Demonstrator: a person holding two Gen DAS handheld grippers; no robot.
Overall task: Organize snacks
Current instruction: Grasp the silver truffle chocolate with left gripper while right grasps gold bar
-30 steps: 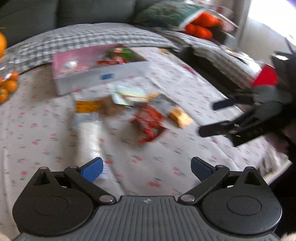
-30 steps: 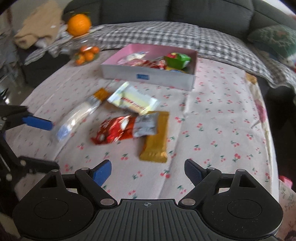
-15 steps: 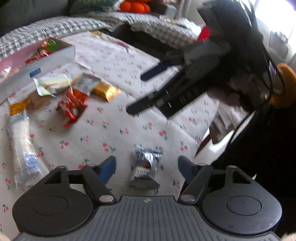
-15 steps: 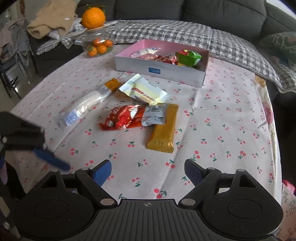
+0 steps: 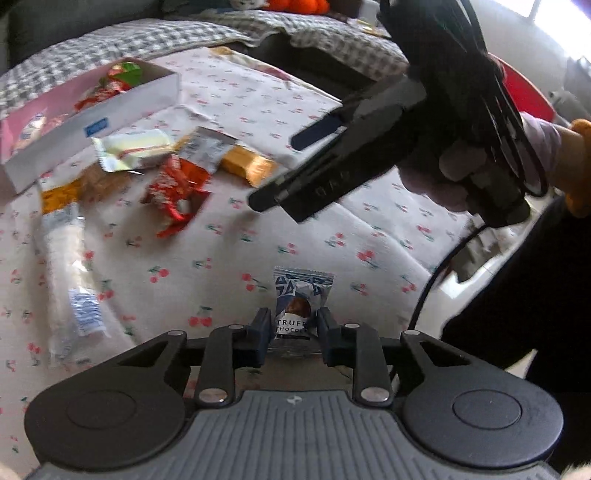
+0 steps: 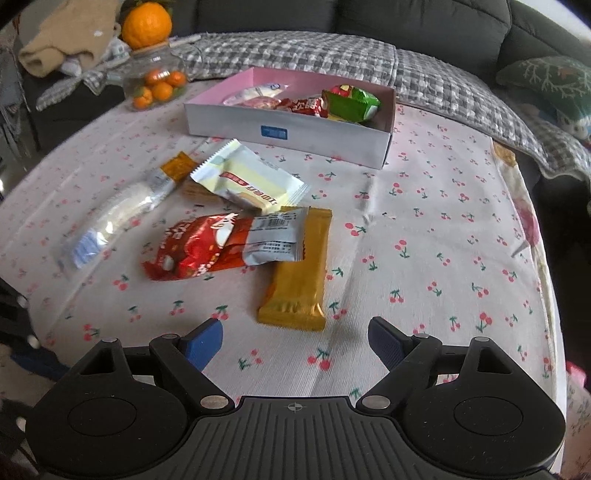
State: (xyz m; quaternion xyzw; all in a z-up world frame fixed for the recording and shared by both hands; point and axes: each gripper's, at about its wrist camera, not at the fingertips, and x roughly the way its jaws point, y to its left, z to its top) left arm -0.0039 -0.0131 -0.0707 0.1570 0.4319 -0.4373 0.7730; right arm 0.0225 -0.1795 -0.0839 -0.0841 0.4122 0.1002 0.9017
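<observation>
Behind closing left gripper (image 5: 292, 326) pads, truffle chocolate (image 5: 297, 308) lower edge hides.

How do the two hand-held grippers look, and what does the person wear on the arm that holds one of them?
Both grippers, the left gripper and the right gripper, have a ribbed grey body, two round black housings, black linkage arms with silver pivots, and blue pads. From the left wrist view, the right one has a black handle with a black cable. The hand wears a pale glove and an orange sleeve.

A dark grey upholstered sofa (image 6: 406, 22) stands behind the cherry-print tablecloth (image 6: 443, 229). A grey checked blanket (image 6: 314, 51) drapes the sofa's seat. Bright daylight enters right of the sofa.
</observation>
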